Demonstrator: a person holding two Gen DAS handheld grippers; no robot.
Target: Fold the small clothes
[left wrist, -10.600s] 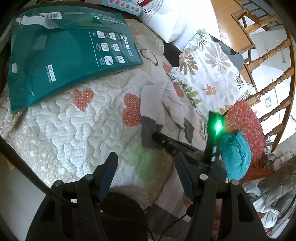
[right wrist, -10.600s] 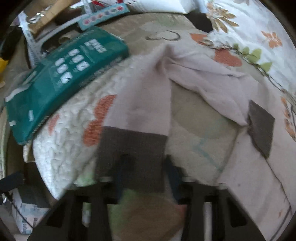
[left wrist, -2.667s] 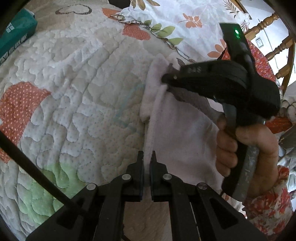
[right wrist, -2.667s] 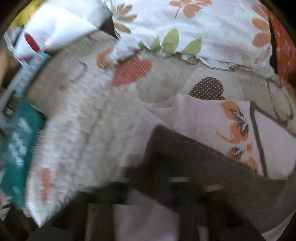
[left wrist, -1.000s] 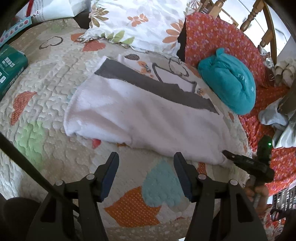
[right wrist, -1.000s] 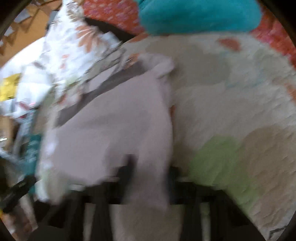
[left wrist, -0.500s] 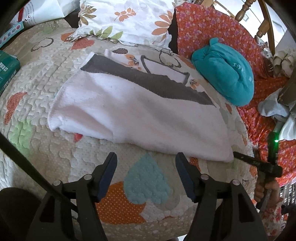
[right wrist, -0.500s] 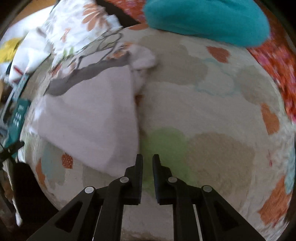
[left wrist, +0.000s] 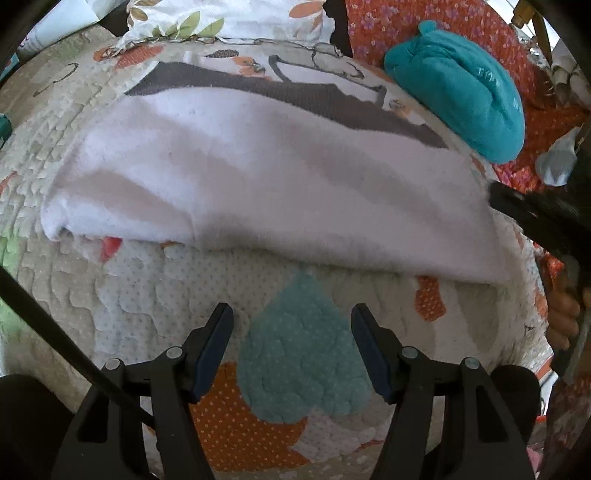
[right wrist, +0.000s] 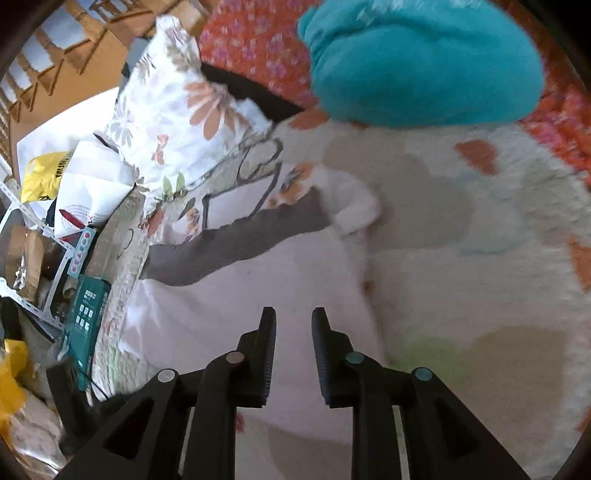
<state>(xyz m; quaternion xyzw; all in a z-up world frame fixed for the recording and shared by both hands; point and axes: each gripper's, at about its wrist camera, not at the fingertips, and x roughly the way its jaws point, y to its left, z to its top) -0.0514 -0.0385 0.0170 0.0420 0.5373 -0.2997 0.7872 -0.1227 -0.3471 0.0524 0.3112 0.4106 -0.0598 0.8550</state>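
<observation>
A white garment [left wrist: 258, 177] with a grey band [left wrist: 295, 96] along its far edge lies folded flat on the quilt [left wrist: 295, 350]. My left gripper [left wrist: 291, 314] is open and empty, just short of the garment's near edge. My right gripper [right wrist: 293, 317] is open by a small gap and hovers over the garment's [right wrist: 240, 302] right end; the grey band [right wrist: 236, 236] shows beyond it. The right gripper also shows at the right edge of the left wrist view [left wrist: 491, 192], its tip at the garment's right end.
A teal folded cloth [left wrist: 461, 85] lies at the back right on an orange floral cover [left wrist: 406, 33]. A floral pillow [right wrist: 177, 110] sits behind the garment. A teal box [right wrist: 86, 314] and clutter lie off the quilt's left side.
My right gripper has opened from shut and moved over the garment's right end. My left gripper has moved closer to the garment's near edge, still open.
</observation>
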